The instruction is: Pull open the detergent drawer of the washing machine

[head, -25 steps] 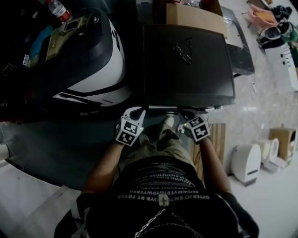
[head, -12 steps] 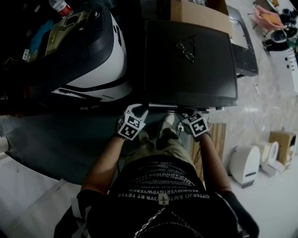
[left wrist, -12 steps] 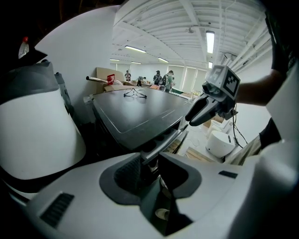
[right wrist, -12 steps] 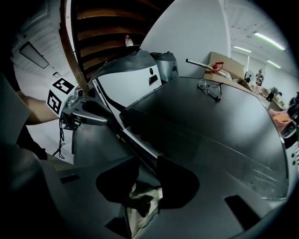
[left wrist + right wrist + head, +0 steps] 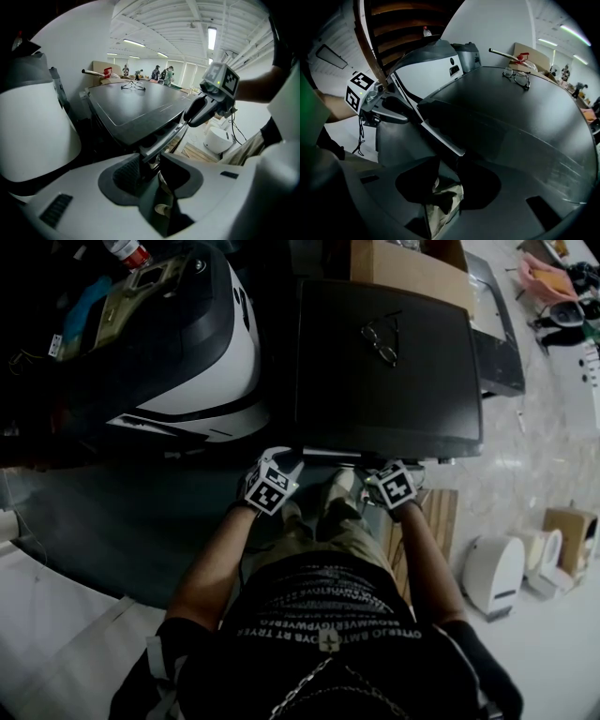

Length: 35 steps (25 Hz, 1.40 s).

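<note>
Washer [image 5: 384, 362] top: dark, smooth, faintly glossy, with a pale metal-looking strip [image 5: 164, 139] along its front edge. On the washer lie thin wire-framed glasses [image 5: 380, 338]. Behind it is a matt brown cardboard box [image 5: 403, 268]. Left of it is a glossy white-and-black plastic shell [image 5: 220, 362]. Right of it are a polished, pale, stone-like floor [image 5: 530, 465] and bare wooden slats [image 5: 441, 521].

Left gripper [image 5: 279, 463] and right gripper [image 5: 377, 471]: jaws just opening; gripping nothing.

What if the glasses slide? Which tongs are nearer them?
Right. The right tongs are at the dark washer's front edge, nearly in line with the glasses; the left tongs, further left along it. Both have just been opening, the edge strip between each pair.
</note>
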{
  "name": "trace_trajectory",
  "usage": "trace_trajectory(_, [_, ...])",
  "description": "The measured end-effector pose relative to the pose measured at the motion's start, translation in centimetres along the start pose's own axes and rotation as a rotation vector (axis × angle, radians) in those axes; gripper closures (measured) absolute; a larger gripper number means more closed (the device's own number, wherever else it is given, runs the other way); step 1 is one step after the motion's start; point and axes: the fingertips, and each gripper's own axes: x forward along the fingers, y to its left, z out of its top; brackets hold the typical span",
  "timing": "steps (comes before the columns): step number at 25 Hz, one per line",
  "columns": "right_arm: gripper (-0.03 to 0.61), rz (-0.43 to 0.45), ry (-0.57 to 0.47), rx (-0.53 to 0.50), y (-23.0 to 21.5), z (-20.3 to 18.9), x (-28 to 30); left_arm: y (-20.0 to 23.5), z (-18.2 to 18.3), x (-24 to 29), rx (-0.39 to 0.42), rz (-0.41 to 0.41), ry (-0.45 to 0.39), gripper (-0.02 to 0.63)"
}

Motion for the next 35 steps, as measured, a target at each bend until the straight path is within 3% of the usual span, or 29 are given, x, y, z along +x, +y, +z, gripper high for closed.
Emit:
trace_trajectory(2, [0.466,0.007,0.007,0.000,0.1,0.0,0.4,0.0,-0.7,0.3,0.000,-0.005,0.038,0.495])
trace_trajectory(13, [0.466,0.012,0.008,0.036,0.5,-0.4,0.5,-0.2,-1.3,0.4,-0.005,-0.011,0.056,0.495])
trace_trajectory(27, [0.466,-0.008,0.005,0.070,2.6,-3.1,0.0,-2.5,-2.8,-0.5,0.023,-0.074,0.037,0.497])
trace_trajectory(35, [0.465,-0.024,-0.003,0.090,3.3,-4.1,-0.2,-3.4,-4.3,-1.4,0.006,-0.101,0.099,0.497])
